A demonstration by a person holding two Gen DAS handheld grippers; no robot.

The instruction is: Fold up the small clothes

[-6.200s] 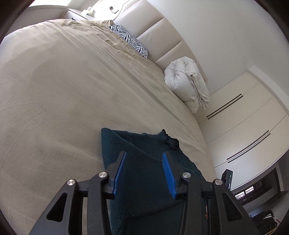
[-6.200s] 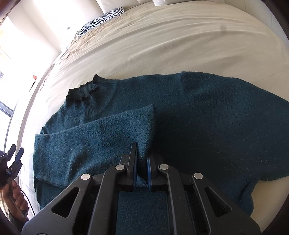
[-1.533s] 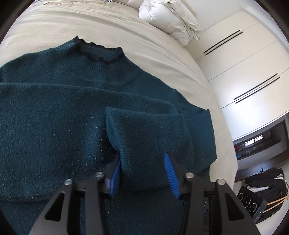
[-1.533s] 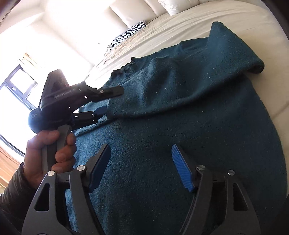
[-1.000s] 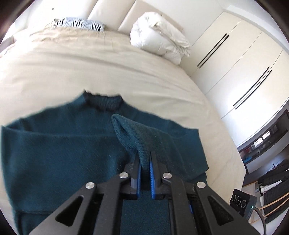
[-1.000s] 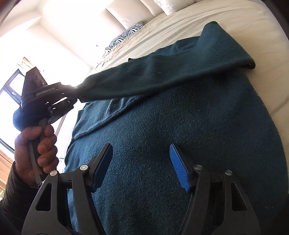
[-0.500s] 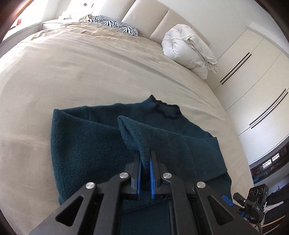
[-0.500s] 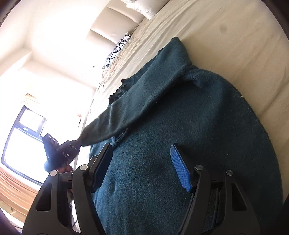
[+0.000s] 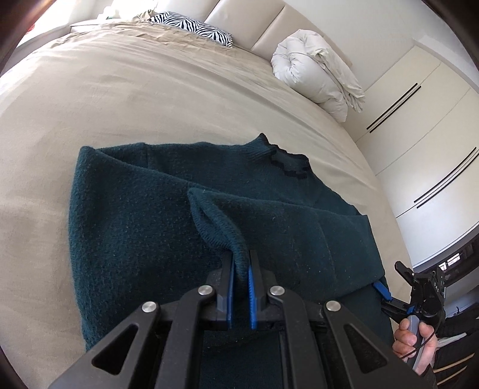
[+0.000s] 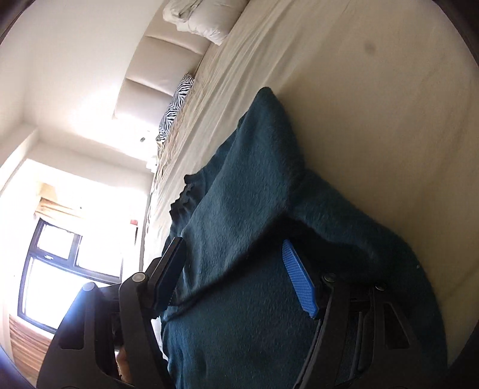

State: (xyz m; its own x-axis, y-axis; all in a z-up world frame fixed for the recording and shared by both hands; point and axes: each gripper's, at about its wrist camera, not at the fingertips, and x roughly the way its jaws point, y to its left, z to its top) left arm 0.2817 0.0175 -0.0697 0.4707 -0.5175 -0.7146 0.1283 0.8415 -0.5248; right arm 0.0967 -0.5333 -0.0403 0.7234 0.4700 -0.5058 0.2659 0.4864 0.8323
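Note:
A dark teal knit sweater (image 9: 143, 221) lies on the beige bed (image 9: 119, 98), collar toward the headboard. My left gripper (image 9: 239, 269) is shut on the cuff of the sweater's sleeve (image 9: 215, 221), which is drawn across the sweater's body. My right gripper (image 10: 236, 269) is open and empty, tilted, low over the sweater (image 10: 239, 314) near its hem side. It also shows at the right edge of the left wrist view (image 9: 386, 293), held in a hand beside the sweater.
A zebra-print pillow (image 9: 191, 27) and a rolled white duvet (image 9: 317, 68) lie at the headboard. White wardrobe doors (image 9: 425, 143) stand to the right of the bed. A bright window (image 10: 66, 263) is on the left in the right wrist view.
My left gripper closed on the sleeve cuff and has carried it across the sweater toward the left. My right gripper stayed open and has tilted over.

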